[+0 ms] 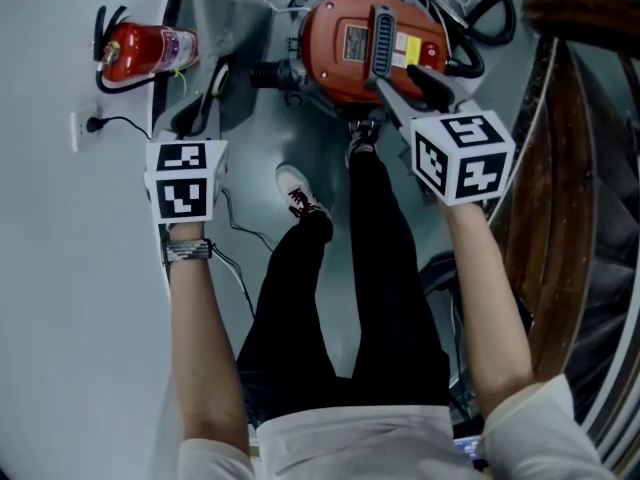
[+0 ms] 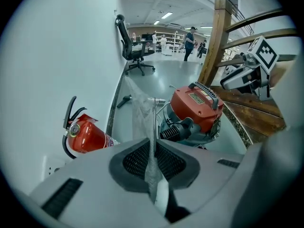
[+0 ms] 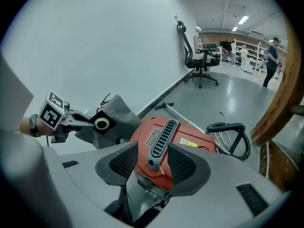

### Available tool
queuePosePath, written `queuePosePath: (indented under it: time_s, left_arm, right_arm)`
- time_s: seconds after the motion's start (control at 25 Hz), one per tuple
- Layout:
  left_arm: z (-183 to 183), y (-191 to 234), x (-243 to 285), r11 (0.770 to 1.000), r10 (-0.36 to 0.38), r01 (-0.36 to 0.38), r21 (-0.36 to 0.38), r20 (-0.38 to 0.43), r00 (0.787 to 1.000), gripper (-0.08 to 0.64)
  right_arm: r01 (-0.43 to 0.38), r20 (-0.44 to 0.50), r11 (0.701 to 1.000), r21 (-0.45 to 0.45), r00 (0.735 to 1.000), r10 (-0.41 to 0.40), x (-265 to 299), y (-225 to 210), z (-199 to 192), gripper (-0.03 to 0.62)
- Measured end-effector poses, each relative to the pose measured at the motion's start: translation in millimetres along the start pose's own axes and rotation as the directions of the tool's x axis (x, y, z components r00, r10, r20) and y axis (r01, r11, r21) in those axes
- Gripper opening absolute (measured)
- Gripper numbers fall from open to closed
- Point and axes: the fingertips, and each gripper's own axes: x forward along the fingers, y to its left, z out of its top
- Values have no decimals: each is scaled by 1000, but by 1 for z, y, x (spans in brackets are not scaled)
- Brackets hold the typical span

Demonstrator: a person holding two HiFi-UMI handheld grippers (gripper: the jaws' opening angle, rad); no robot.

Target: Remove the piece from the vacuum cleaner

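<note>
A red vacuum cleaner (image 1: 345,38) (image 2: 194,106) (image 3: 190,137) lies on the grey floor with its grey ribbed handle (image 1: 382,40) (image 3: 161,144) facing up. My left gripper (image 1: 205,103) (image 2: 153,148) is shut on the edge of a grey dust bag (image 1: 215,28) (image 2: 140,108) (image 3: 116,113). It holds the bag up, to the left of the vacuum cleaner. The bag's collar with a round hole shows in the right gripper view. My right gripper (image 1: 405,88) (image 3: 153,160) hangs open above the handle, and nothing sits between its pads.
A red fire extinguisher (image 1: 140,50) (image 2: 85,134) stands by the white wall, near a wall socket (image 1: 85,123). A black hose (image 3: 232,132) coils behind the vacuum cleaner. A wooden stair railing (image 1: 560,168) (image 2: 216,42) runs on the right. The person's legs and shoes (image 1: 300,193) are below.
</note>
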Motion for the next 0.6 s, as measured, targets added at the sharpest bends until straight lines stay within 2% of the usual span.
queuePosePath:
  time_s: [0.44,0.6]
  left_arm:
    - [36,-1,-89,996,43,-49,76,86,995,31]
    - [50,-7,-118,993,47,-59,97,128,991,31]
  right_arm:
    - [0,111,991,-133,994,14,-93,35,55,195]
    - [25,150,983,-180,989,2,-130,47,74,161]
